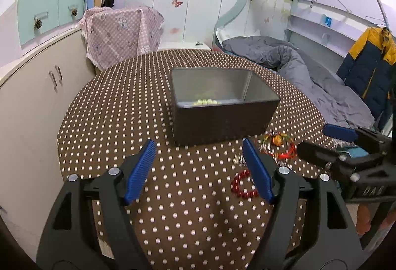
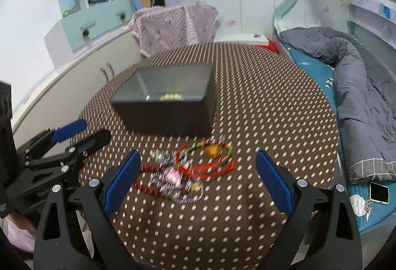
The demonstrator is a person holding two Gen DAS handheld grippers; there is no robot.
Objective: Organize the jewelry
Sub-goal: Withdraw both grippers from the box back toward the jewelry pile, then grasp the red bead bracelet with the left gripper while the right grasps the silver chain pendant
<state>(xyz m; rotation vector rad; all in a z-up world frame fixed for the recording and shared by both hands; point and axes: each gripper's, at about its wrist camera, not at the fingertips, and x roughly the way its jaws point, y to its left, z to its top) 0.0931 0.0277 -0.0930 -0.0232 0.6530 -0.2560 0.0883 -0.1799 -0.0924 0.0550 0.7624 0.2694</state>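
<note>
Over dotted table (image 1: 188, 208), left gripper (image 1: 200, 171) and right gripper (image 2: 198, 183) gape empty.

A grey duvet (image 1: 309, 64) lies on the bed beside a yellow-and-navy jacket (image 1: 368, 64).

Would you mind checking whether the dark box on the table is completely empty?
No, the dark box already holds a strand of pale green beads lying on its floor near the front wall.
</note>
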